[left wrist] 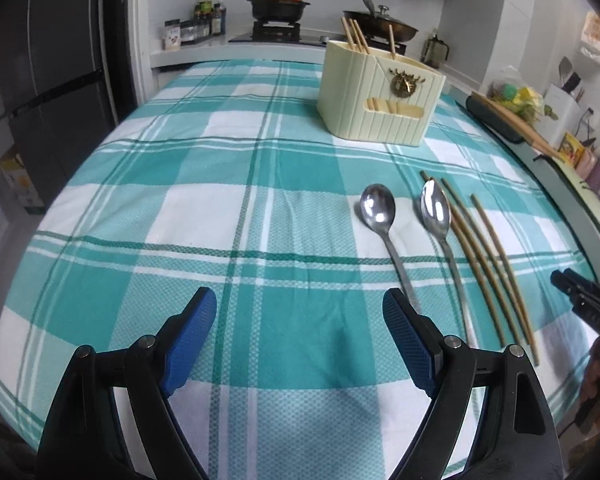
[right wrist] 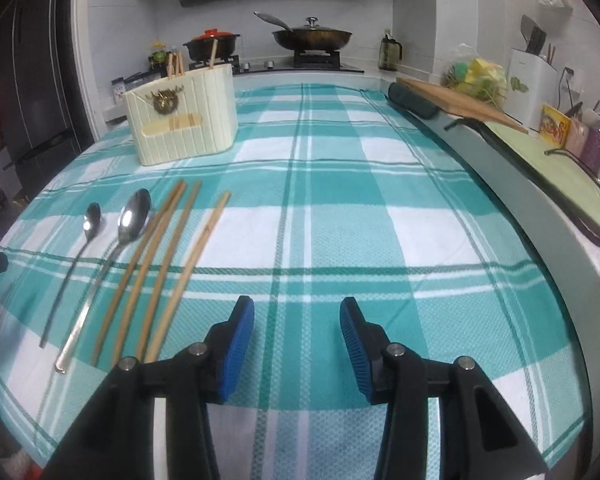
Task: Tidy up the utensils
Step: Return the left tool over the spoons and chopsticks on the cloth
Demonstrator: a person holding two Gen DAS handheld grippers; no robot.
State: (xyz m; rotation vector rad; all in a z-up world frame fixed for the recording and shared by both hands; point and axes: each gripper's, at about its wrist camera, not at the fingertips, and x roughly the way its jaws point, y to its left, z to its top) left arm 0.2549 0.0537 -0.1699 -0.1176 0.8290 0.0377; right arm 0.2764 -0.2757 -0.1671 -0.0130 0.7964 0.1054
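Your teal-and-white checked tablecloth (left wrist: 220, 184) fills both views, and the cream utensil holder (left wrist: 380, 96) stands upright toward its far side with a few chopsticks already poking out of the top. Your left gripper (left wrist: 300, 316) hangs over bare cloth with its blue pads spread wide and nothing between them; your right gripper (right wrist: 297, 320) is parted about halfway, also empty. The utensils still to sort lie in one row between the two grippers: four loose chopsticks (right wrist: 168, 264) side by side and two metal spoons (left wrist: 404, 224), bowls toward the holder, handles toward you, long axes running away from you. From the left gripper the nearer spoon's handle passes just beside its right-hand pad; from the right gripper the nearest chopstick's end lies just off its left-hand finger. I'd judge each hand reaches its neighbour by a short sideways shift, closing across the shaft.
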